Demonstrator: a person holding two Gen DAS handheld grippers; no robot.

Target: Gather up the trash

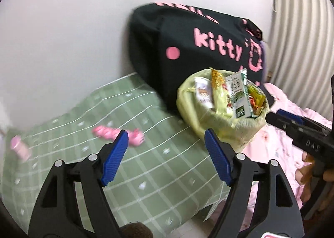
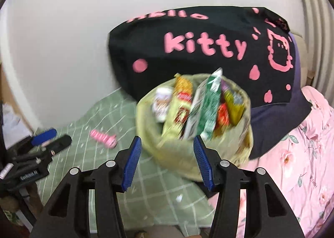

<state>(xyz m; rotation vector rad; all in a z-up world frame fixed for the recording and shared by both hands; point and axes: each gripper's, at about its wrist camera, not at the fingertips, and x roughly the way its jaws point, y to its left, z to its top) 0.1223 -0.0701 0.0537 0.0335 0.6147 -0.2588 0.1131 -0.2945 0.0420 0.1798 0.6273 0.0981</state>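
Nearest the cameras, the left gripper (image 1: 165,146) and the right gripper (image 2: 167,154) both stood wide with nothing between their blue pads. Under them lay the green checked sheet (image 1: 129,175) of the bed, with 1 small pink wrapper (image 1: 108,133) lying loose on it and another pink item (image 1: 19,148) near the left edge, too blurred to identify. Just beyond, the pale yellow trash bag (image 2: 173,150) sat upright on the bed, its mouth open and stuffed with snack packets (image 2: 206,110) and a small cup. Behind it leaned a black pillow (image 2: 187,35) with pink lettering against the wall. The bag looked thin, soft and crinkly, light but loosely filled, so pinching its rolled rim on 2 sides seemed safer than squeezing the body; the loose wrapper seemed light and slippery.
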